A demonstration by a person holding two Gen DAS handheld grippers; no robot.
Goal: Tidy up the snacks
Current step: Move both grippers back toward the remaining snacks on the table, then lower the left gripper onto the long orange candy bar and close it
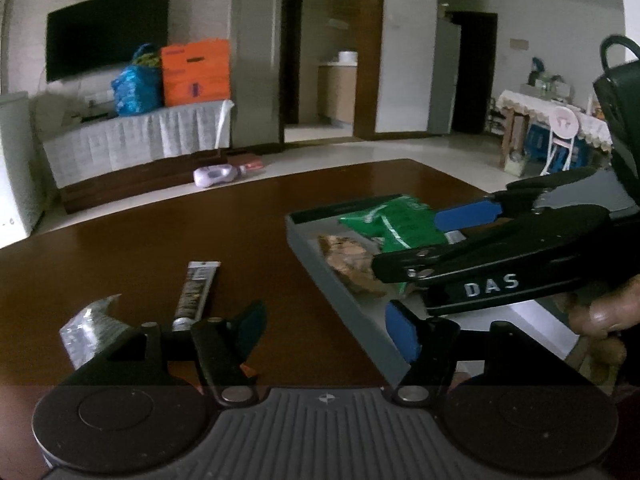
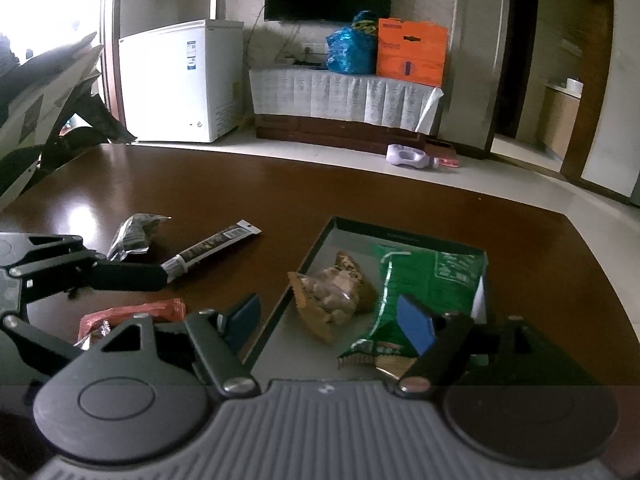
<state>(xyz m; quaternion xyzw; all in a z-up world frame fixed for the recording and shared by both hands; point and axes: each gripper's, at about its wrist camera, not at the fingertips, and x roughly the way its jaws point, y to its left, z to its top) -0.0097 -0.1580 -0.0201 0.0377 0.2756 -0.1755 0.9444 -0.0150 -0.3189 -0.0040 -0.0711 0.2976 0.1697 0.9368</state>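
Note:
A grey open box (image 2: 316, 248) on the dark wooden table holds a green snack bag (image 2: 424, 280) and a clear bag of brown snacks (image 2: 332, 296). The box (image 1: 320, 256), green bag (image 1: 396, 220) and brown bag (image 1: 348, 260) also show in the left wrist view. Left of the box lie a long black stick pack (image 2: 212, 248), a silver wrapper (image 2: 134, 236) and a red-orange packet (image 2: 132, 316). My right gripper (image 2: 332, 320) is open and empty above the box's near edge. My left gripper (image 1: 332, 328) is open and empty, beside the stick pack (image 1: 196, 292) and silver wrapper (image 1: 90, 328).
The right gripper's body (image 1: 520, 248) reaches over the box from the right. The left gripper's arm (image 2: 80, 272) lies at the table's left. A black bag (image 1: 620, 92) stands at the far right. Beyond the table are a white freezer (image 2: 180, 80) and TV bench (image 2: 340, 100).

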